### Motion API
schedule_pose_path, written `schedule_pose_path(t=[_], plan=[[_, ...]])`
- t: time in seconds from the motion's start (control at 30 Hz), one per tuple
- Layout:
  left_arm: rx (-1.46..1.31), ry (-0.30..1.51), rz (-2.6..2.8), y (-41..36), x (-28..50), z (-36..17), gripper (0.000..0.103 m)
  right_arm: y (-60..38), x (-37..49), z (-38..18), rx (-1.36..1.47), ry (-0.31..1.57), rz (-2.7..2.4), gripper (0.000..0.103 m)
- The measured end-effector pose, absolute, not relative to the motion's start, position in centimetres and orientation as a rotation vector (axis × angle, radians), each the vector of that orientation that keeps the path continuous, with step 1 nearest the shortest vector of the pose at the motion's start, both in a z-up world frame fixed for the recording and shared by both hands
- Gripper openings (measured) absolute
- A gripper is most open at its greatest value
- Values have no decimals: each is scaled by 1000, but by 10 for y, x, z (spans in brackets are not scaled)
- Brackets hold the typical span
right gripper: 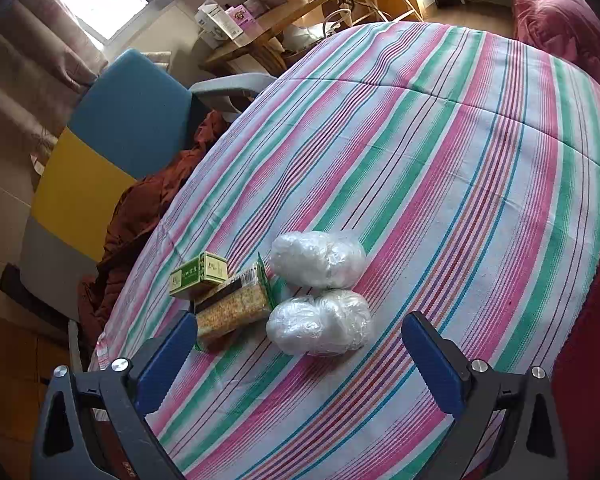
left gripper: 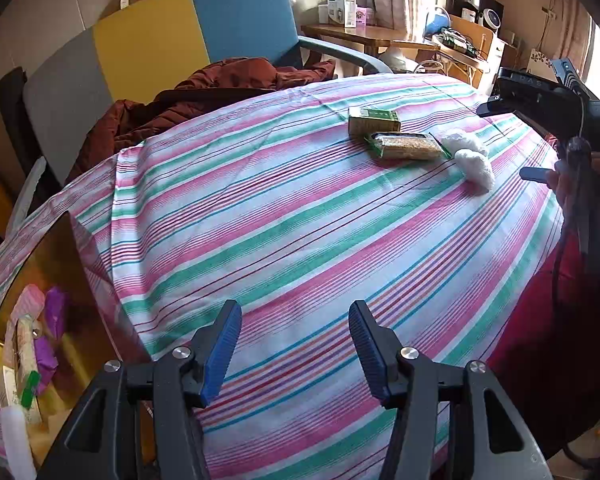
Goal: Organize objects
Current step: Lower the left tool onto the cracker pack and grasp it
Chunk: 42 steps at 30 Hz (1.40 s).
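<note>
our right tongs (right gripper: 296, 354) hang wide open, nothing in them, the near bundle (right gripper: 319, 322) lying right between the tips. it looks like soft, light, slick plastic film, so we'd pinch across its fat middle. just past it sits the second bundle (right gripper: 317, 259); left of the tips, the cracker pack (right gripper: 234, 308), stiffer and crushable, then the green box (right gripper: 199, 273). our left tongs (left gripper: 295, 350) gape empty, well short of all four.
</note>
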<state>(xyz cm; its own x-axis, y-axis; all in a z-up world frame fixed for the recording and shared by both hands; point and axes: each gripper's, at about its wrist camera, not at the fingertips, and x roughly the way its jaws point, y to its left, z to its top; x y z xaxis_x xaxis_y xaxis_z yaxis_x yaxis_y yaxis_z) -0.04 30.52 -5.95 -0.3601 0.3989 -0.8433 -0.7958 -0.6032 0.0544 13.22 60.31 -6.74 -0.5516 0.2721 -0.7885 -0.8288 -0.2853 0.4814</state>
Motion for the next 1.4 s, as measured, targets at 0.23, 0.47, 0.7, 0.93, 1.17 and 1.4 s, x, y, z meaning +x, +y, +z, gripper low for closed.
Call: schedule_pose_path(t=[0.23,0.47,0.7,0.93,1.17,1.4], plan=[[-1074,623,1988,329,-10,-64,59,601,128,-70,-802,1201,1921,103],[-998,664,1925,373,-21,-62,72,602,130,-70,-781,1243,1932,103],[-924,712,1793,429,-28,-68,74,603,133,-67,-736,1303,1967,103],[-851,728,1684,488,-36,-71,80,603,130,-69,-732,1361,2012,103],[-825,762,1594,537,-42,-86,80,603,128,-71,-731,1400,2040,103],[-893,732,1538,560,-58,-109,83,603,123,-75,-750,1423,2049,103]])
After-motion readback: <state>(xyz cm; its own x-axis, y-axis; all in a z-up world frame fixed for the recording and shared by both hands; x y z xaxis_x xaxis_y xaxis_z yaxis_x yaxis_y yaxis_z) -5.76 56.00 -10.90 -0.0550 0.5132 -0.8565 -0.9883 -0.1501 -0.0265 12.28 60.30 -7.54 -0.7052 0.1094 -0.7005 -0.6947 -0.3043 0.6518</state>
